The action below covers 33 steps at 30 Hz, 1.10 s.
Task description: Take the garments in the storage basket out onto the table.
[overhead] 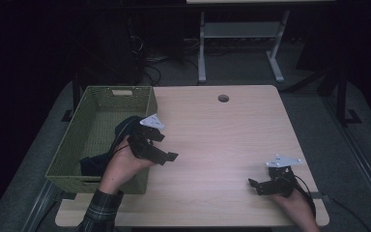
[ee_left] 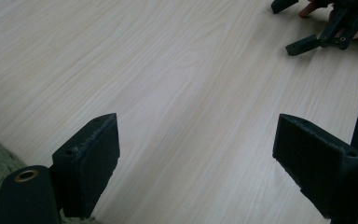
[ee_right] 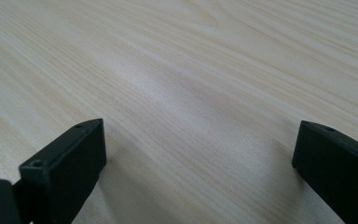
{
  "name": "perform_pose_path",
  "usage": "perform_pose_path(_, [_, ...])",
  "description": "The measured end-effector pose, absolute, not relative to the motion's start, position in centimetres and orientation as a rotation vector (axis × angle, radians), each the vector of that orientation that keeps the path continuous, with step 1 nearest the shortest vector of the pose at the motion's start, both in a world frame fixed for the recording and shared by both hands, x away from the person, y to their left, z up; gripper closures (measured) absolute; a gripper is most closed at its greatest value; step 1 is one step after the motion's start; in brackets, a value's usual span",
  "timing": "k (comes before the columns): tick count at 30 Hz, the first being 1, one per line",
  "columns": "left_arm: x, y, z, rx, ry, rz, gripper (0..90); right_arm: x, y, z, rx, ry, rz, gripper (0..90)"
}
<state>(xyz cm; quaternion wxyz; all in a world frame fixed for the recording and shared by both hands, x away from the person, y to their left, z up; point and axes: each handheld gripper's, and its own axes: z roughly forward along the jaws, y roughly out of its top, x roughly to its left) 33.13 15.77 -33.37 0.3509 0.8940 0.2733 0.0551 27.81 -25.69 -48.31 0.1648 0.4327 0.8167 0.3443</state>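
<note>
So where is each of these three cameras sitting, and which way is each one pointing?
High view: above the person's side, looking forward and down on the wooden table, green basket, both hands and grippers.
Left gripper view: rides the left gripper, looking across the table past its open jaws toward the right gripper.
Right gripper view: rides the right gripper, aimed low along bare tabletop between open jaws.
Shared: the right gripper appears in the high and left gripper views.

A dim lab: bare wooden desk (overhead: 232, 130); cables (overhead: 149, 67) on the floor.
</note>
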Motion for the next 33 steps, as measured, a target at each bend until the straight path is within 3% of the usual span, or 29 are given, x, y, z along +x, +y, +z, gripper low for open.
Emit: perform_pose_path(33, [33.4,20.7,-32.1,2.267,0.836,0.25,14.6,27.8,-25.7,-48.3,1.232,2.328,0.981,2.4])
